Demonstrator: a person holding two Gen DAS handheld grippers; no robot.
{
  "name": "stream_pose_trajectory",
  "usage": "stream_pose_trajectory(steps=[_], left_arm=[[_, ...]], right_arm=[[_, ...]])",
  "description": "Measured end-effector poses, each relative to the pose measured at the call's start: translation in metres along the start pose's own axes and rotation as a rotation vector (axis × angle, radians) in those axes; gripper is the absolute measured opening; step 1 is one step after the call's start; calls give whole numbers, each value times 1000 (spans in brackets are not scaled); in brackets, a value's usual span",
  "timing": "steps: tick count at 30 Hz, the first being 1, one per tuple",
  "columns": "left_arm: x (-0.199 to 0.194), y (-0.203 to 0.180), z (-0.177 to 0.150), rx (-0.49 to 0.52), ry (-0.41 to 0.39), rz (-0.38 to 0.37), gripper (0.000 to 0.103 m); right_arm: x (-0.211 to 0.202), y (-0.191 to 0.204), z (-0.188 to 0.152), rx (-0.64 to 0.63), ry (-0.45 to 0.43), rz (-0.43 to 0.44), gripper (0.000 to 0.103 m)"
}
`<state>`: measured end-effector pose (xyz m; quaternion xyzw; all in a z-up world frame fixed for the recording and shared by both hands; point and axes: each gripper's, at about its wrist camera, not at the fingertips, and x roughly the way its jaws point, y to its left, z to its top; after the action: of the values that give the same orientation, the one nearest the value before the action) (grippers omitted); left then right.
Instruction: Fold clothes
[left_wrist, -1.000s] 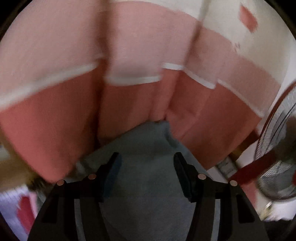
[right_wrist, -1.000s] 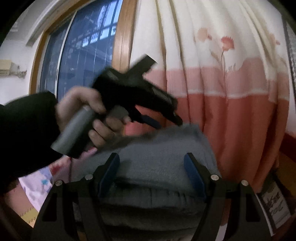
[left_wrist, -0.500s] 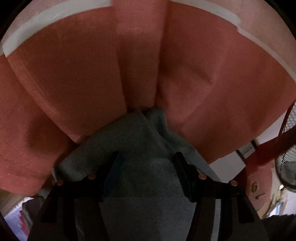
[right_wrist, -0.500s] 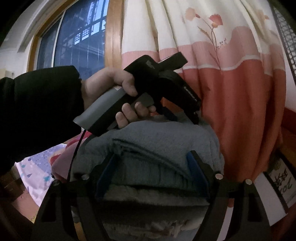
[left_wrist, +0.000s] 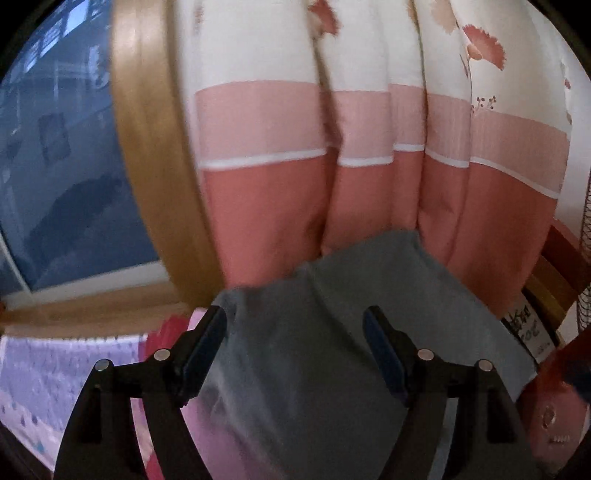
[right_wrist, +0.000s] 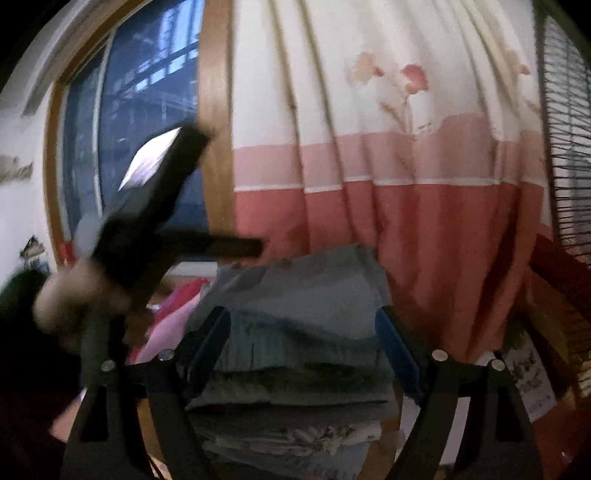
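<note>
A grey-blue folded garment (right_wrist: 306, 295) sits on top of a stack of folded clothes (right_wrist: 295, 406) in front of the pink-and-cream curtain (right_wrist: 388, 166), and both tools hang over it with nothing between their fingers. The right gripper (right_wrist: 303, 350) is spread wide, its blue pads either side of the stack's near edge but gripping none of it. The left gripper (left_wrist: 295, 350) is likewise released, its jaws well apart above the flat top of the garment (left_wrist: 314, 350). To my eye the garment already lies folded and stacked, so this looks like the close of a placing step, though a stack about to be picked from would look the same. Any next move calls for clearing both tools from the cloth without dragging the top layer askew. The right wrist view shows what the other misses: the layered edges of the stack, several pieces deep, and the left tool (right_wrist: 147, 236), blurred, gripped in a hand (right_wrist: 62, 295) out to the left before the window (right_wrist: 129, 129). The left wrist view shows only the top surface, plus a lilac patterned sheet (left_wrist: 55, 376) and some pink fabric (left_wrist: 166, 332) to the near left.
</note>
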<state>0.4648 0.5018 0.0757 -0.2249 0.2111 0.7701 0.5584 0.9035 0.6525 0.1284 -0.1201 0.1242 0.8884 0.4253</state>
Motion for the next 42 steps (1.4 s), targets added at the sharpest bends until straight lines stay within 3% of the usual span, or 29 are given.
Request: stream_pose_trajectory(steps=[3,7,10,12,16,24,28,38,42], left_arm=[[3,-3,-8,27,3,-31,77],[6,-6,-19,62,6,-73,77],[9,-8,-27,89,9,-104,77],[10,-10,-32,106,11,-125,77],[12,-12,-43,143,12,-169,77],[-20,22,-66,241,-30,-303,77],[-33,31,-73,275,-38,-354,77],[-57,0,-87,300,-34,-389,77],[-62,-9,-91,300,-50,-358,77]], right_arm=[[-20,-6,2,52,29,-38,83],[-18,8,8,113,47,-96,83],[-20,27,-6,148,52,-153,83],[4,26,-5,171,58,-196,83],[14,51,-10,229,67,-304,83],[-9,106,-21,306,75,-535,83],[-29,125,-24,354,79,-593,83],[-54,125,-29,351,101,-588,83],[-57,120,-31,349,101,-566,83]])
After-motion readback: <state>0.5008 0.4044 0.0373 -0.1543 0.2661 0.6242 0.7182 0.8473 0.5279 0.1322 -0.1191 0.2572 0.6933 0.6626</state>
